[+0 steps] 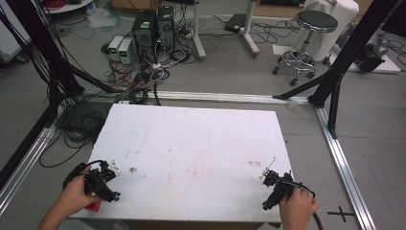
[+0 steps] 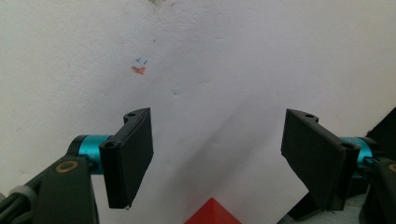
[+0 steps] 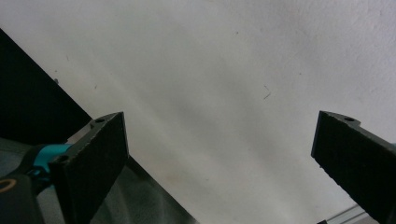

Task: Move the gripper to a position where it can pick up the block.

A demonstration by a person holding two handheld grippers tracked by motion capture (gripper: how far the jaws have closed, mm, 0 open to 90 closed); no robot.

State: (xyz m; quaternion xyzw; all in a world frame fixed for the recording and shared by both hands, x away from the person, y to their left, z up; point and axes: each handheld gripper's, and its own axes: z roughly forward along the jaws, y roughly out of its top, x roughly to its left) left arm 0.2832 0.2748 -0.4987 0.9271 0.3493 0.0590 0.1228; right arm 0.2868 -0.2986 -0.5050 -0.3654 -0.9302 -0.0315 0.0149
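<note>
Both tools wide open, empty: left tool [image 1: 106,179], right tool [image 1: 274,184] low over table [image 1: 191,143] near corners.

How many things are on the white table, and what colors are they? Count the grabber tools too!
Black grippers: 2, the left gripper and the right gripper, both open, held at the near corners of the table.
Red things: 1, a red block under the left gripper at the table's near edge.
Total: 3

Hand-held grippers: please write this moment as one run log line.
left hand-held gripper: open, empty, above red block | right hand-held gripper: open, empty | white table: bare middle
</note>
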